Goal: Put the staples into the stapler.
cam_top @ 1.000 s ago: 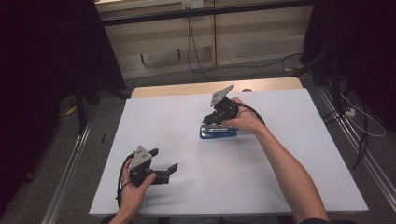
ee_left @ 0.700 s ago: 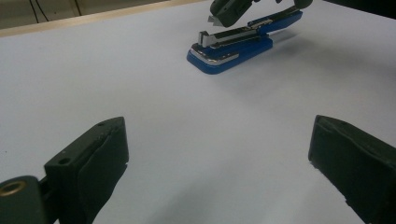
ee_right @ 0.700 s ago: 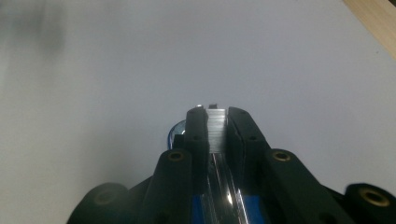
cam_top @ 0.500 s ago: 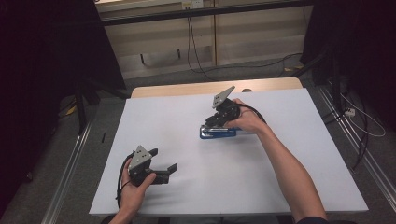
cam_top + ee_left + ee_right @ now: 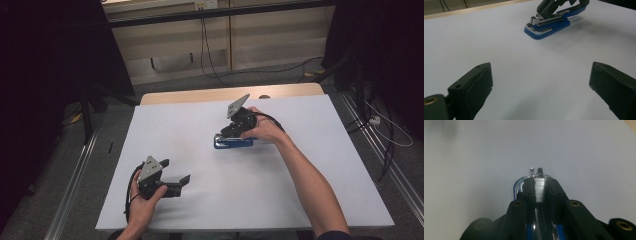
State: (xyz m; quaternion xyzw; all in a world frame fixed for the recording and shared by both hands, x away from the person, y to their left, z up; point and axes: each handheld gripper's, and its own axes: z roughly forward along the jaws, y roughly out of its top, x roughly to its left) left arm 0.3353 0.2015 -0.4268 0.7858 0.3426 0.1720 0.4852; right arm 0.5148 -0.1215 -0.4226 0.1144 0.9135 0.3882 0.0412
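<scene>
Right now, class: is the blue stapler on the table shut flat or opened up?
Opened up. The stapler has its blue base flat on the sheet while the metal staple rail lifts away at an angle, clamped in the right gripper.

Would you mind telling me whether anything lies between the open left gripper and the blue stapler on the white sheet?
Nothing visible does. In the left gripper view, bare white sheet runs from the left gripper to the blue stapler. The right gripper is already shut on the stapler's metal part.

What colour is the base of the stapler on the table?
Blue, with a silver metal strip; the stapler shows best in the left gripper view.
</scene>
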